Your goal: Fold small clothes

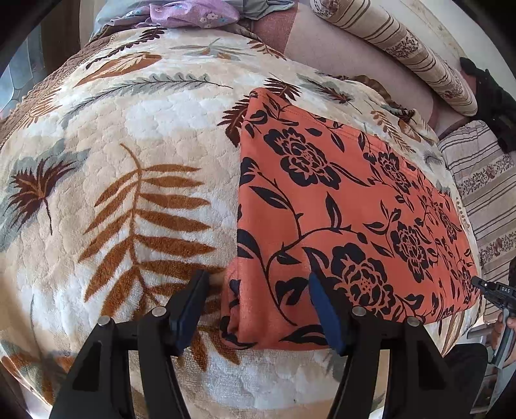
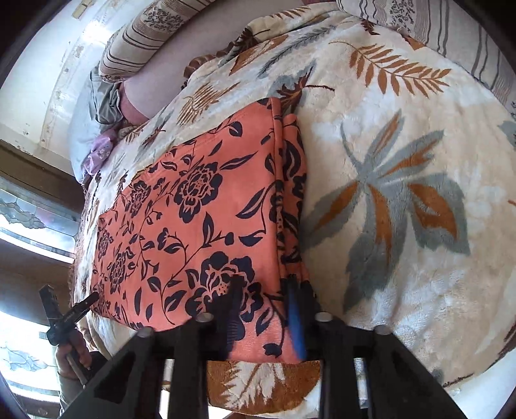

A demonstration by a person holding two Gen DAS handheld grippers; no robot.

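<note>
An orange garment with black flowers (image 1: 338,206) lies folded into a rectangle on a cream leaf-print blanket (image 1: 129,135). My left gripper (image 1: 258,287) is open, its fingers straddling the garment's near left corner. In the right wrist view the garment (image 2: 193,212) lies left of centre, with its layered folded edge running along the right side. My right gripper (image 2: 267,293) is open, its fingers either side of the garment's near right corner. Each gripper shows in the other's view at the garment's far corner: the right one (image 1: 483,287), the left one (image 2: 87,301).
Striped pillows (image 1: 403,48) and a bolster lie along the far side of the bed. A purple floral cloth and grey clothes (image 1: 193,14) are heaped at the blanket's far end. A window (image 2: 29,222) is beyond the bed edge.
</note>
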